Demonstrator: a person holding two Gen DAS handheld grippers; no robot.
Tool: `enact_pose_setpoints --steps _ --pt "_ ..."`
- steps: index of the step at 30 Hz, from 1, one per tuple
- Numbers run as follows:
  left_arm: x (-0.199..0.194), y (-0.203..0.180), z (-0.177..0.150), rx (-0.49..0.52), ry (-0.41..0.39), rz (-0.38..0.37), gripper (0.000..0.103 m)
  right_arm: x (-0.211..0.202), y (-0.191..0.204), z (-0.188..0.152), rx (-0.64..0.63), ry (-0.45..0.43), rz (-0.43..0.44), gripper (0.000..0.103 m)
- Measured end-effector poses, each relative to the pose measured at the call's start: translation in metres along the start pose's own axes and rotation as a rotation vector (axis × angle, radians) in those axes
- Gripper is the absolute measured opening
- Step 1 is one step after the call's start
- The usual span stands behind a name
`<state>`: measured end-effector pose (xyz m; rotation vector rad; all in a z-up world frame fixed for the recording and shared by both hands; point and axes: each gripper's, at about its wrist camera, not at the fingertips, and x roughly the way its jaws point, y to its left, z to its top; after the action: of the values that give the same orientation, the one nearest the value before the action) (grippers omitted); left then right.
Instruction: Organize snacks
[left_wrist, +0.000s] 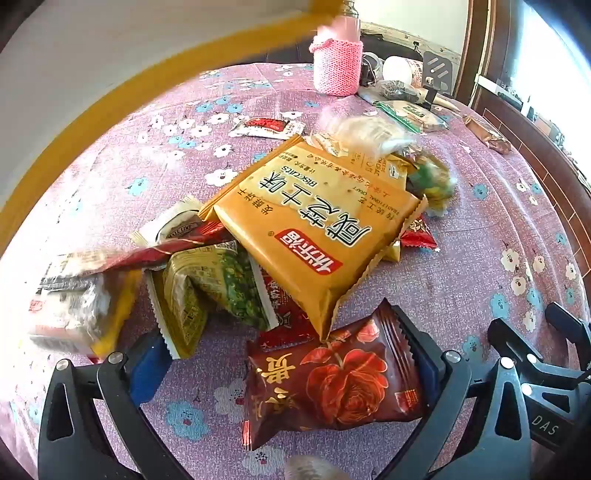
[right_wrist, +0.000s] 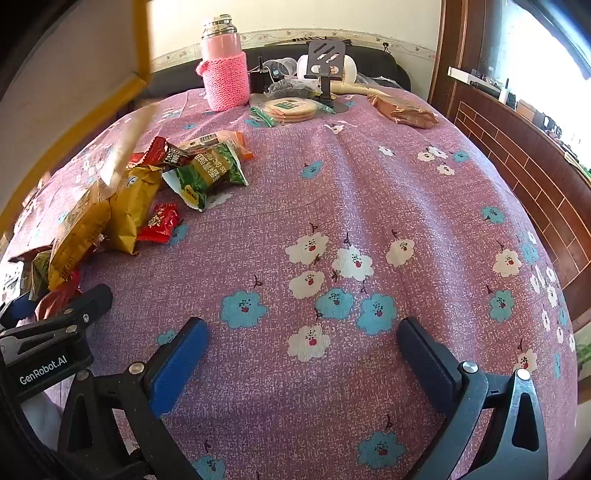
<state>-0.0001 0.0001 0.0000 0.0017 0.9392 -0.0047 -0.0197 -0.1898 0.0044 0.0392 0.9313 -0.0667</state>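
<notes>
A heap of snack packets lies on the pink flowered tablecloth (left_wrist: 480, 258). On top is a large orange biscuit packet (left_wrist: 314, 229), with a green pea packet (left_wrist: 221, 291) and red packets under it. My left gripper (left_wrist: 291, 373) is open, its jaws on either side of a dark red rose-print packet (left_wrist: 332, 384), which leans on the right finger. In the right wrist view the heap (right_wrist: 122, 206) lies at the far left. My right gripper (right_wrist: 301, 354) is open and empty over bare cloth, to the right of the heap.
A pink flask in a knitted sleeve (right_wrist: 223, 66) stands at the table's far edge, beside a round cracker pack (right_wrist: 291, 109), a black phone stand (right_wrist: 327, 70) and a brown packet (right_wrist: 406, 110). A yellow-trimmed wall is at left, brick-patterned wall at right.
</notes>
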Motion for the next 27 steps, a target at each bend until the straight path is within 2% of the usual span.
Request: enact_pose_setpoints --steps 27 --pt "0.0 -0.0003 -0.0001 0.001 0.001 0.001 0.103 -0.0001 -0.0003 0.0002 -0.003 -0.002 -0.004 0.103"
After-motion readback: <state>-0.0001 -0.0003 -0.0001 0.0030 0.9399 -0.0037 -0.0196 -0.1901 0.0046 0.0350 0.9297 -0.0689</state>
